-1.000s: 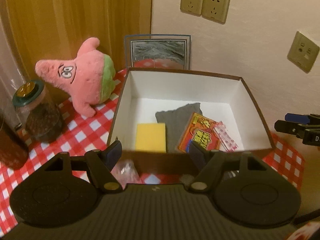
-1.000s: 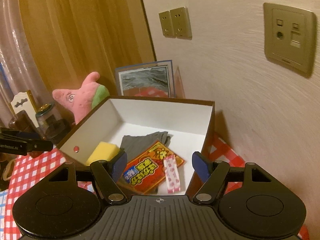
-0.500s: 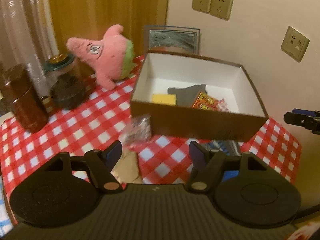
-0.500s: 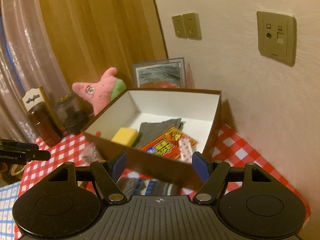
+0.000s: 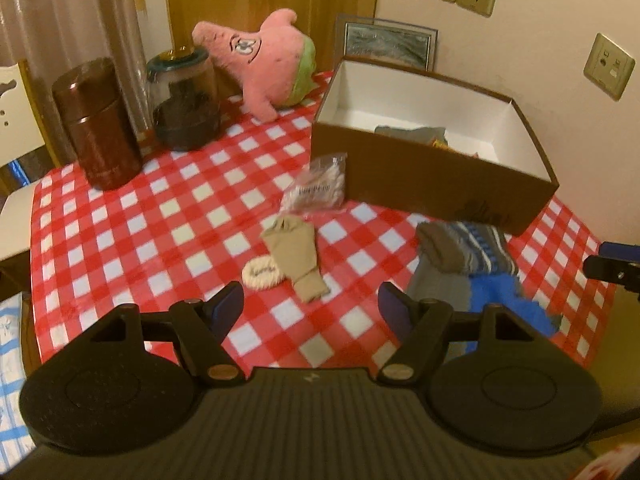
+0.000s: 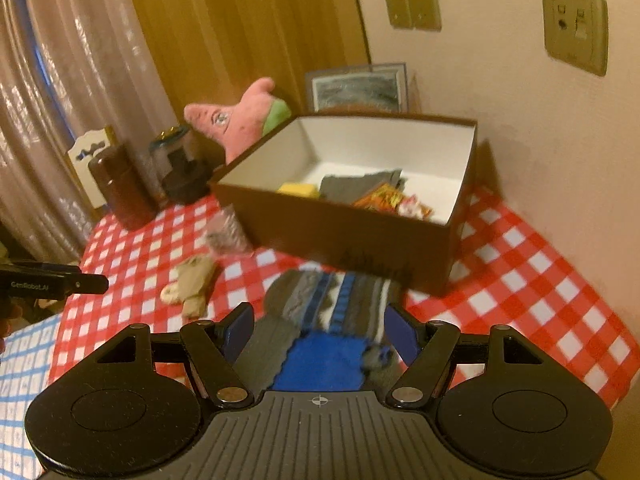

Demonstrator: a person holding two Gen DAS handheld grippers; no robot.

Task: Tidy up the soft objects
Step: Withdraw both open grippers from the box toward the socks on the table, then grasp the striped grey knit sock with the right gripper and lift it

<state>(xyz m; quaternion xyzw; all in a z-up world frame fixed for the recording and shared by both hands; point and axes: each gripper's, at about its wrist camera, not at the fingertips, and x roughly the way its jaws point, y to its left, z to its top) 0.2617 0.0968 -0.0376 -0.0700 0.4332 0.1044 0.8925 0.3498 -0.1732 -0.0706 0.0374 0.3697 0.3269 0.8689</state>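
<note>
While both grippers, left (image 5: 311,307) and right (image 6: 319,326), hover wide and empty above the red-checked bench (image 5: 160,216), the grey-and-blue striped knit socks (image 6: 332,300) outside the brown cardboard box (image 6: 348,232) could bunch or slip from a shallow pinch.

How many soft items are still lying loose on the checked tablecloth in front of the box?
4: a tan stocking mid-table, a round cream pad against it, a bagged item beside the box, and a striped blue-grey sock pile nearest. More may be hidden beneath the grippers.
</note>
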